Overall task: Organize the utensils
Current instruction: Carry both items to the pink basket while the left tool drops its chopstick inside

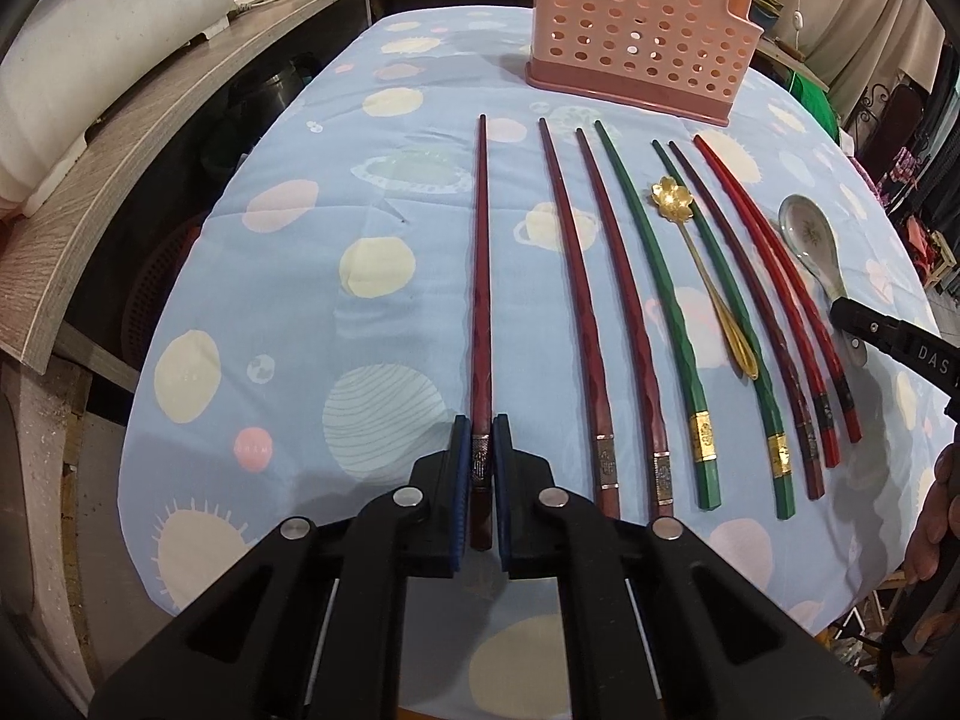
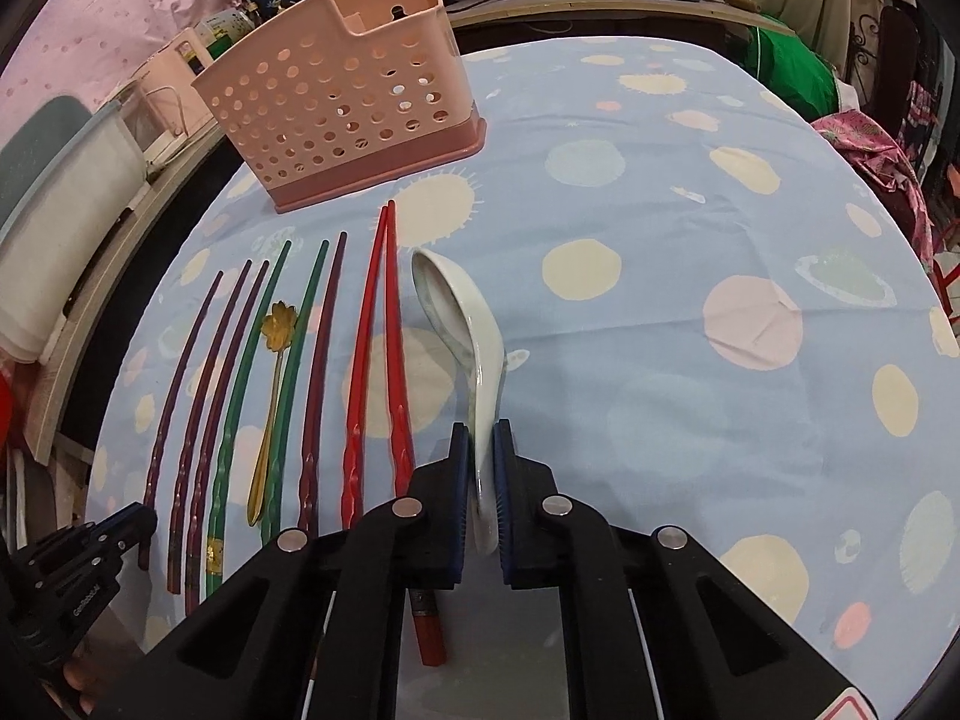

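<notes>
A row of chopsticks and two spoons lies on a tabletop covered in a spotted blue cloth. The left claw is narrowed around the thick near end of the leftmost dark red chopstick. The right claw clamps the white ceramic spoon by its handle. Both utensils point lengthwise away from the claws toward the pink perforated holder, which stands at the far end of the row.
</notes>
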Demonstrator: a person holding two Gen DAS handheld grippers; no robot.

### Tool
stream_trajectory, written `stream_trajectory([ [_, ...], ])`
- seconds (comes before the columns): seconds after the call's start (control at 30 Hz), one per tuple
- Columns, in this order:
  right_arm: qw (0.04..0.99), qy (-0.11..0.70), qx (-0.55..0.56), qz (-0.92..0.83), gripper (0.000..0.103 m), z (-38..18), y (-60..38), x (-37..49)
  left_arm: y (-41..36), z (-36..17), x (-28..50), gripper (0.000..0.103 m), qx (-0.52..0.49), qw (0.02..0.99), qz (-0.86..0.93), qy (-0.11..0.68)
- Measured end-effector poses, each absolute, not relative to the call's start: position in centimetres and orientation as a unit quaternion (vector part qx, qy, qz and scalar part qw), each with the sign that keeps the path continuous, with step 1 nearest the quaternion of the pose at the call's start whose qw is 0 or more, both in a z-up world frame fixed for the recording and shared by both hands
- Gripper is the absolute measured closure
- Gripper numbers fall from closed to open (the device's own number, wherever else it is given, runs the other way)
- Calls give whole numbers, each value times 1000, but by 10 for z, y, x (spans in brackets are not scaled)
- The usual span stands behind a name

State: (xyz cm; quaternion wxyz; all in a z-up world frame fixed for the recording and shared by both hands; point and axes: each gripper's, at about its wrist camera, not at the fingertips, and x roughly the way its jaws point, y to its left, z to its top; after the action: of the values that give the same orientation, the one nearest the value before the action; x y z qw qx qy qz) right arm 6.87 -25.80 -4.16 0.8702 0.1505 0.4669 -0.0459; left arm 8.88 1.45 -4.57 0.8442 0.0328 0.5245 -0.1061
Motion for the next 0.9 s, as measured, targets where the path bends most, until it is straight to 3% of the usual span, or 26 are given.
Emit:
stream_trajectory([
  [0.47,905,406,116,-59,98,34,-262,57,26,28,91,96,2,884,-112,454],
  [0.9,928,352,115,-47,98,90,-274,95,25,137,165,96,-6,929,-106,354],
])
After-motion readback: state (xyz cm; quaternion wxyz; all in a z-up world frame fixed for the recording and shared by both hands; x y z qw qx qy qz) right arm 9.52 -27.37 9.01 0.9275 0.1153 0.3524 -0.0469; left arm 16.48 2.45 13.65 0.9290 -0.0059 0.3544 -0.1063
